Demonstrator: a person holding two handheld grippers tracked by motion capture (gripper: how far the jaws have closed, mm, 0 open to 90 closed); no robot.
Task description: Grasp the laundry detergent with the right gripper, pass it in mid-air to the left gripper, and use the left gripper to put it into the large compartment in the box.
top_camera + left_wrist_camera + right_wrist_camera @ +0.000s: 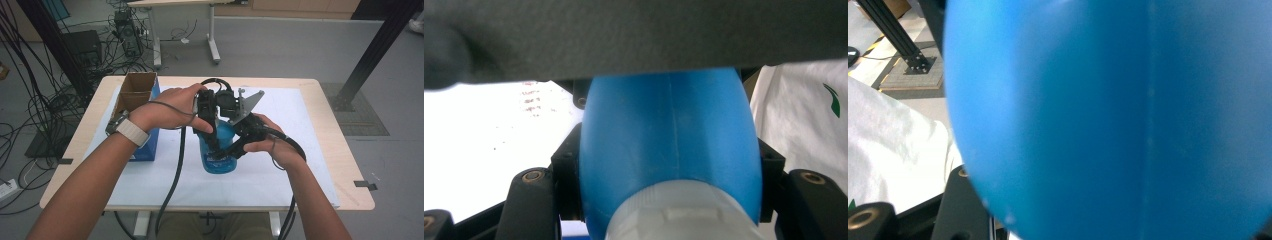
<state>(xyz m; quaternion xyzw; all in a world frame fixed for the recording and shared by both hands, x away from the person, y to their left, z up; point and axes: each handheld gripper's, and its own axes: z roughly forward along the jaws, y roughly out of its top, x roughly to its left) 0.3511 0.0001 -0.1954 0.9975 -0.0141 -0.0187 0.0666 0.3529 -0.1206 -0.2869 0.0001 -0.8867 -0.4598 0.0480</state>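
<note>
One blue bottle (218,150) mid-bench (325,130) on white sheet, pinched by both: left claw (212,145) and right claw (230,150). One cardboard box (136,92) far left. White cap (684,212) seen from left gripper view.

Both forearms reach in together; the left gripper (212,142) and right gripper (231,150) are each clamped on the blue plastic bottle (220,150), meeting above it.
</note>
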